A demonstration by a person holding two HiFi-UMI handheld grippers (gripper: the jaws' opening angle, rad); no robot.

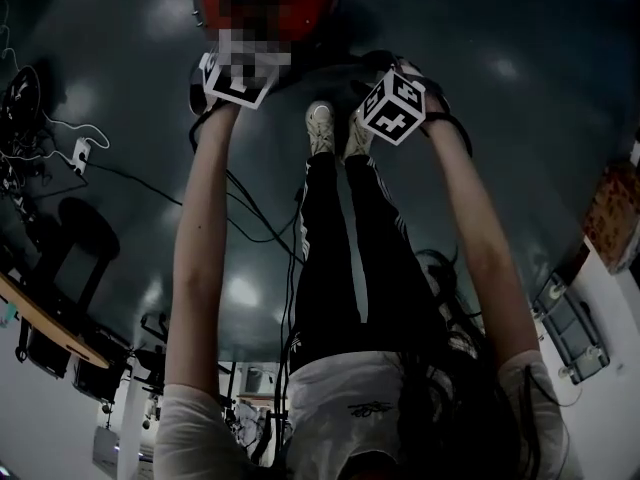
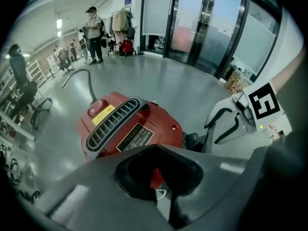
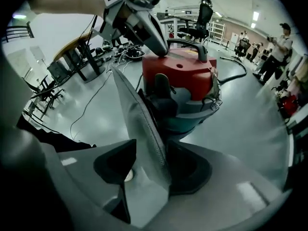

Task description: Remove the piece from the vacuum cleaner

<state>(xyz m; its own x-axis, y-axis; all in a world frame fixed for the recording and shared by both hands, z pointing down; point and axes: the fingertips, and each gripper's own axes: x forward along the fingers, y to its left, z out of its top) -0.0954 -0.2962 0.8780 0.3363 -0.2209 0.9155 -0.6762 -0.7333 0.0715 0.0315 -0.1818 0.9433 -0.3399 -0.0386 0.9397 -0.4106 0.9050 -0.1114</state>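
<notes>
1 red vacuum cleaner; left claw closed, right claw open.

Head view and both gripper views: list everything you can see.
vacuum cleaner: one, red on a grey base, on the floor
hose: one, dark grey, trailing from the vacuum
cables: several, dark, floor at head view's left
desk: one, wood-edged, head view's lower left
office chair: one, black, behind the vacuum
bystanders: several, far off
left claw: grey, shut, at the vacuum's top by its handle
right claw: grey, open, empty, beside the vacuum
arms: two, bare, reaching down
</notes>
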